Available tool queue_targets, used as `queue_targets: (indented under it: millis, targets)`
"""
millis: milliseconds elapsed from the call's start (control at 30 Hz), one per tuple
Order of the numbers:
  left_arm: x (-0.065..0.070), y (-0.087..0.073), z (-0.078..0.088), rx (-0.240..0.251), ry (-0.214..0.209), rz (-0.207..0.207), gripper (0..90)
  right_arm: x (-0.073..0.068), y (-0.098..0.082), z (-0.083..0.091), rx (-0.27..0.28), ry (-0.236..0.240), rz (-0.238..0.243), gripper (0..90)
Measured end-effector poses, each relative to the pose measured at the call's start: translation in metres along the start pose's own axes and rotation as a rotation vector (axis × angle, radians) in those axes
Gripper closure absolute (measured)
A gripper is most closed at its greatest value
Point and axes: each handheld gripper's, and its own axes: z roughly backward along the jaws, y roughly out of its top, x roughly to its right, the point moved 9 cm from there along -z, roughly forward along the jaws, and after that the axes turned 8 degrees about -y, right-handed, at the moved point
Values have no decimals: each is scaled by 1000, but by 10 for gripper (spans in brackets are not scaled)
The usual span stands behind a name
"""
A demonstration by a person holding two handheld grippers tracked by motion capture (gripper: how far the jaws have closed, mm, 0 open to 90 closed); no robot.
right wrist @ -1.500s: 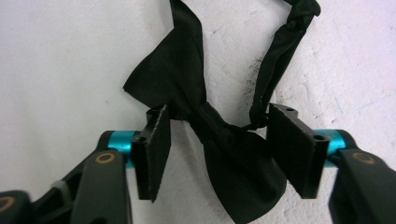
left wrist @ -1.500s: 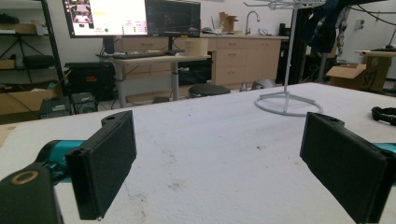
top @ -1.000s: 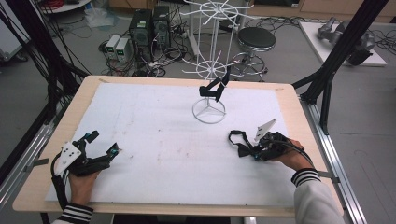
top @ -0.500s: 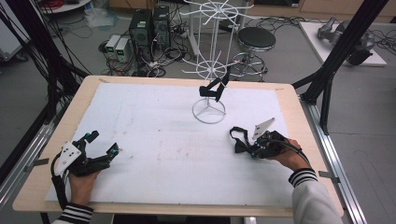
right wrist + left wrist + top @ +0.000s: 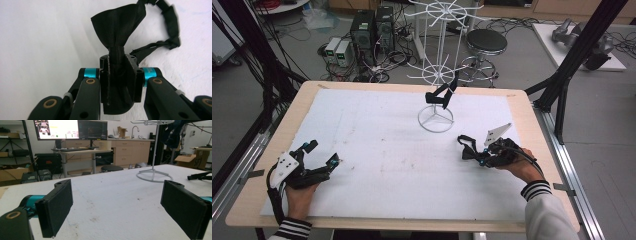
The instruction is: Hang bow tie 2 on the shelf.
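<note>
My right gripper [image 5: 479, 156] lies low on the white table cover [image 5: 377, 130] at the right, shut on a black bow tie [image 5: 468, 146]. In the right gripper view the jaws [image 5: 119, 77] pinch the bow tie [image 5: 118, 27] at its knot. One wing fans out ahead and the strap loops off to the right on the cover. My left gripper [image 5: 323, 152] rests at the front left, open, with nothing between its pads [image 5: 117, 207]. A second black bow tie [image 5: 441, 96] hangs on the lower ring of a white wire rack [image 5: 435, 120] at the table's far middle.
The rack's round base [image 5: 154, 173] stands on the cover ahead and to the right of my left gripper. The table's wooden rim [image 5: 532, 115] frames the cover. Black frame posts [image 5: 562, 85] rise at the right edge, and computers, cables and a stool [image 5: 486, 42] sit on the floor beyond.
</note>
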Motion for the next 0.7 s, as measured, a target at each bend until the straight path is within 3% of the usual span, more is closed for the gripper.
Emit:
queue_targets:
  millis: [233,467,700]
  targets:
    - [0,0,0,0,0,0,112,8,16,15,149,-12,-90,759]
    - [0,0,0,-1,0,-1,112,14,28,25,266,-41,-161,758]
    - [0,0,0,-1,1,-1,112,20,35,30,332,-79,-247,757]
